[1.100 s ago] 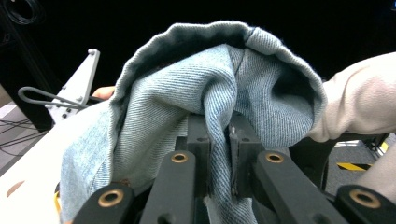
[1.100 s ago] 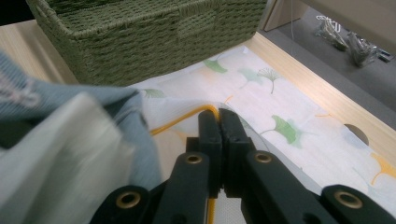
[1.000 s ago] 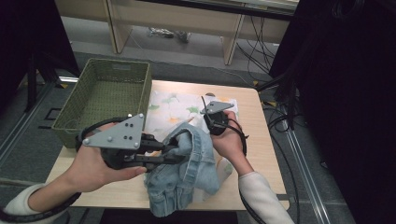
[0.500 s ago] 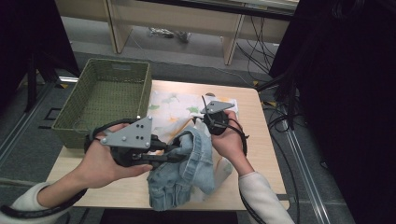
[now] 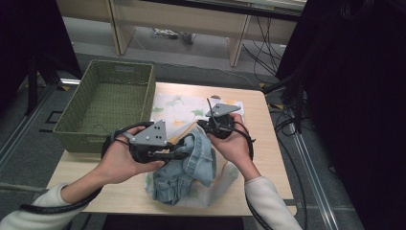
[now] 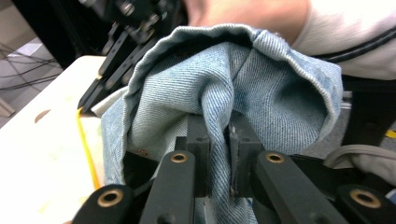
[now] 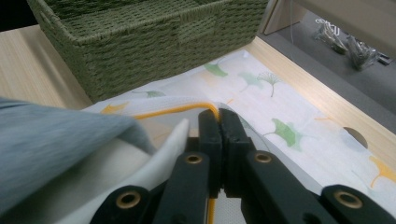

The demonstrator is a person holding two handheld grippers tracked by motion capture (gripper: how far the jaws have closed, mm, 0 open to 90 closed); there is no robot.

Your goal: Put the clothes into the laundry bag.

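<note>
A light blue denim garment (image 5: 194, 165) lies bunched at the table's front middle. My left gripper (image 5: 186, 152) is shut on a fold of the denim (image 6: 261, 88), which rises between its pads (image 6: 198, 140). My right gripper (image 5: 200, 125) sits just behind the denim and points toward the basket. It is shut on the yellow-trimmed edge of a white cloth with a leaf print (image 7: 285, 130). That printed cloth (image 5: 178, 108) spreads under and behind the denim. In the right gripper view, denim (image 7: 46, 149) fills the lower left.
A green woven basket (image 5: 106, 98) stands empty at the table's left rear, close to the cloth; its wall (image 7: 140, 51) is straight ahead of my right gripper. The wooden table (image 5: 268, 143) ends close at the right, with cables on the floor beyond.
My left hand has moved right and down with the denim, closer to the right gripper. The denim bunch has shifted with it. The right hand has stayed put.
</note>
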